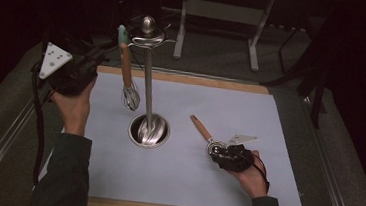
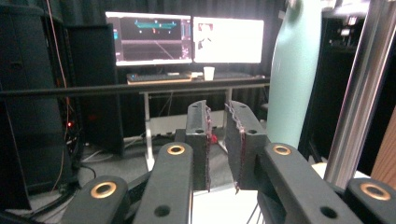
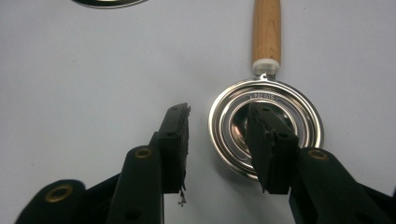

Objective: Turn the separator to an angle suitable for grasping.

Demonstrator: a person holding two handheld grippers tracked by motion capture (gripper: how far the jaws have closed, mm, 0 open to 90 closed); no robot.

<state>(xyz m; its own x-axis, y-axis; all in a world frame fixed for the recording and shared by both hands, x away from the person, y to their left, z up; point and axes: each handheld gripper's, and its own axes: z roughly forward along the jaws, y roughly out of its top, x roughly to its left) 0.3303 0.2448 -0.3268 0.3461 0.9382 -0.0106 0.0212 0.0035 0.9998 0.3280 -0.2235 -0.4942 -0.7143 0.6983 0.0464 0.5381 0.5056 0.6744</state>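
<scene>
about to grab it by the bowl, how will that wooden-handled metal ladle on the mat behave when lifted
The ladle looks rigid. Its polished ringed bowl may be slippery against the right gripper, whose jaws straddle the rim. The long wooden handle would probably droop when lifted.

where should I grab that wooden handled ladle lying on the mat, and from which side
Grip the ladle by its wooden handle, coming straight down from above with the jaws across the handle's width. It lies flat on the mat, and the handle is narrow and straight, while the round steel bowl looks too wide and slick. The right gripper hangs over the bowl.
</scene>
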